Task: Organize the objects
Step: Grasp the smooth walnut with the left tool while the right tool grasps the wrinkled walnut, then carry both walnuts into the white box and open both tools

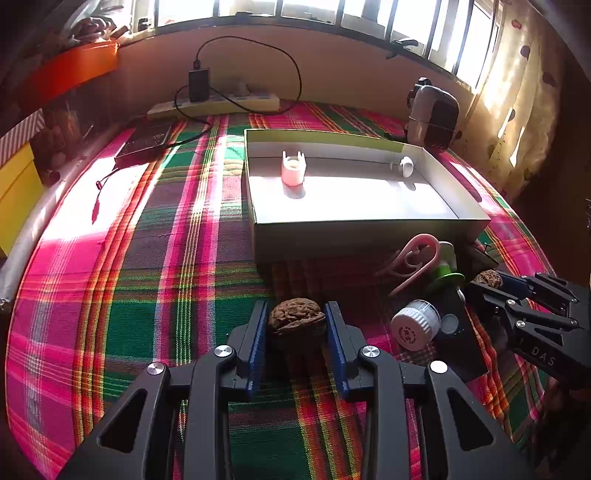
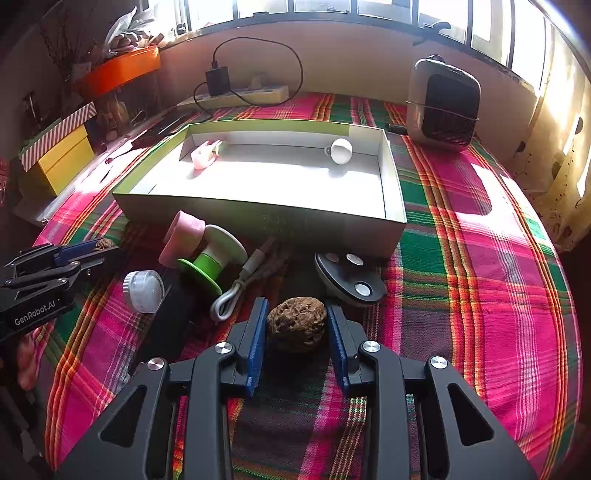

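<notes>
A plaid cloth (image 1: 155,280) in pink, green and dark stripes covers the whole tabletop, with bright sun patches at the left of the left-wrist view. Barred windows (image 1: 258,9) run along the top of the frame above a cream wall. At upper left sit an orange box (image 1: 79,68) and a yellow box (image 1: 16,184). A power strip (image 1: 221,103) with a black charger lies against the wall, and a small heater (image 2: 443,107) stands at upper right of the right-wrist view.

A shallow open cardboard box (image 1: 369,236) sits mid-frame. Inside it a pink cup-like piece (image 1: 293,170) stands near the far left and a small white egg-shaped item (image 1: 406,166) near the far right; the two are well apart.

In front of the box lie a pink-and-green spool toy (image 2: 203,247), a white cable (image 2: 236,291), a white ribbed cap (image 2: 144,291) and a black disc with silver studs (image 2: 351,277).

The left claw (image 1: 297,325) is closed on a walnut (image 1: 297,319), low centre in its view. The right claw (image 2: 297,325) grips a second walnut (image 2: 297,321), likewise low centre, close to the black disc.
</notes>
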Demonstrator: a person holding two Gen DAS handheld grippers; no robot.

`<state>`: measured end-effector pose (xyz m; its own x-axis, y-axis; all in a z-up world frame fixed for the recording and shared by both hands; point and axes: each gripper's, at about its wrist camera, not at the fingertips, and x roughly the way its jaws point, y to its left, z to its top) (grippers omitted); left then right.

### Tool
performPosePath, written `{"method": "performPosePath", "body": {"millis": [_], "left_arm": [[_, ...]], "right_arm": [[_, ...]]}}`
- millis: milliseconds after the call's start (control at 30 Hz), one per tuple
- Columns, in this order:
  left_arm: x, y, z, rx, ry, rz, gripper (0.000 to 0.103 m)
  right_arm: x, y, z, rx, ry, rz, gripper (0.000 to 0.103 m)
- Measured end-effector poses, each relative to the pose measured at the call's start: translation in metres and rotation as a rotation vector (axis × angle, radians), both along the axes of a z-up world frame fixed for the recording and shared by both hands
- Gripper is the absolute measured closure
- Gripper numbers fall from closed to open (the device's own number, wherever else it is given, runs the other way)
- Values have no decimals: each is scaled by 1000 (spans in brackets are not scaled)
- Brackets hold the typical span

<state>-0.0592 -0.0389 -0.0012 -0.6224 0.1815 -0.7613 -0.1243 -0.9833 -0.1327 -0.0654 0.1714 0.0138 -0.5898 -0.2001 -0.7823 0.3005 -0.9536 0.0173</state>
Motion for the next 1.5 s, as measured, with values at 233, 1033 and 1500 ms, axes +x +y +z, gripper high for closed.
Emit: {"method": "performPosePath", "body": {"millis": [233, 1033, 1500], "left_arm": [[-1, 0, 1, 1, -5, 0, 75], [-30, 10, 47, 23, 56, -45, 75], [-81, 24, 36, 2, 34, -51, 75]], "right_arm": [[-1, -2, 0, 4, 0, 9, 71], [-37, -7, 58, -88, 74, 92, 71], [-122, -47, 52, -93, 40, 160, 71]]}}
